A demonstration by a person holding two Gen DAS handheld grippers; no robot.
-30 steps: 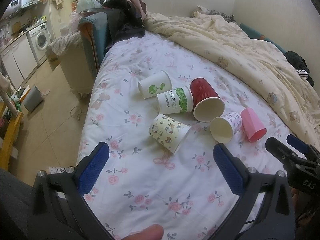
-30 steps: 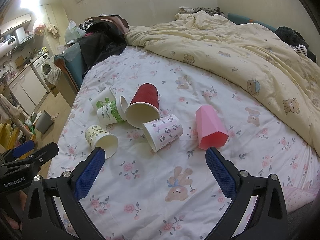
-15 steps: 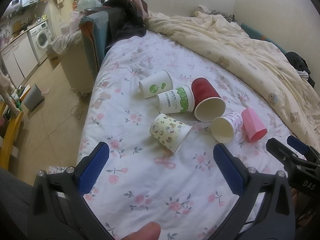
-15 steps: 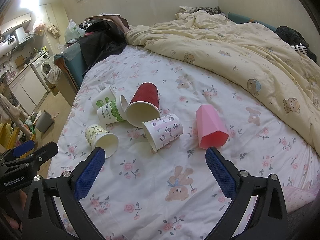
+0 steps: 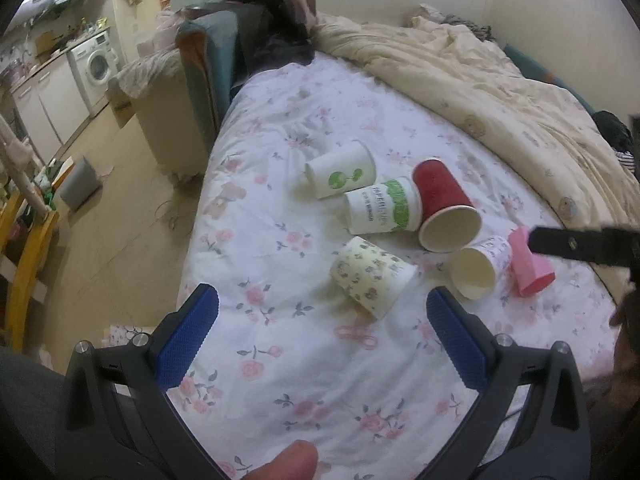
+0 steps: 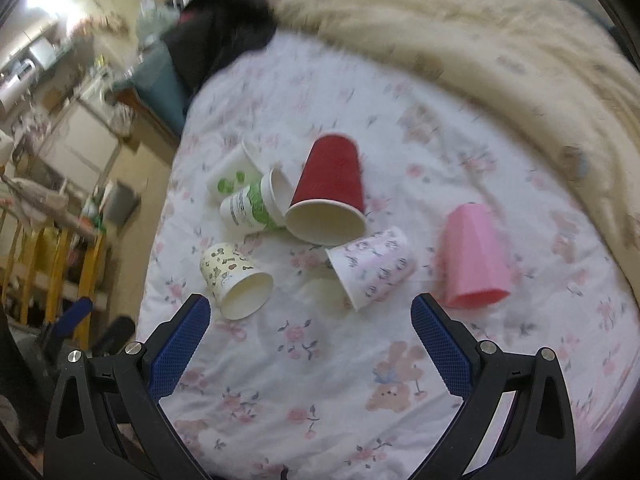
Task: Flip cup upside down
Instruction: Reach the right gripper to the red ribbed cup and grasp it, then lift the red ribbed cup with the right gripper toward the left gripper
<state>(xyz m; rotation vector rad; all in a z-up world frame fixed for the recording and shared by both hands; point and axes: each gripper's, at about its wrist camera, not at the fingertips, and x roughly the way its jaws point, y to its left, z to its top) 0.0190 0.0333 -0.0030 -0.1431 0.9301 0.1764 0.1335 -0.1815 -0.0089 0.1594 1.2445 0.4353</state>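
Several cups lie on their sides on the floral bed sheet point(image 5: 304, 364): a yellow patterned cup point(image 5: 370, 276) point(image 6: 234, 280), a red cup point(image 5: 444, 206) point(image 6: 330, 194), a white cup with purple print point(image 5: 482, 264) point(image 6: 372, 266), a pink plastic cup point(image 5: 530, 266) point(image 6: 474, 258), a green-banded paper cup point(image 5: 380, 208) point(image 6: 252, 208) and a white cup with a green logo point(image 5: 342, 174) point(image 6: 230, 174). My left gripper point(image 5: 320, 340) is open and empty, short of the yellow cup. My right gripper point(image 6: 306, 340) is open and empty, just short of the purple-print cup; it also shows in the left wrist view point(image 5: 584, 246).
A cream duvet point(image 5: 500, 92) covers the far right of the bed. A teal chair with dark clothes point(image 5: 240, 52) stands at the bed's far left corner. The floor, a washing machine point(image 5: 98, 68) and a yellow wooden frame point(image 5: 24, 264) lie to the left.
My right gripper has moved forward and lower toward the cups, and its view is blurred. My left gripper has tilted slightly. The cups have not moved.
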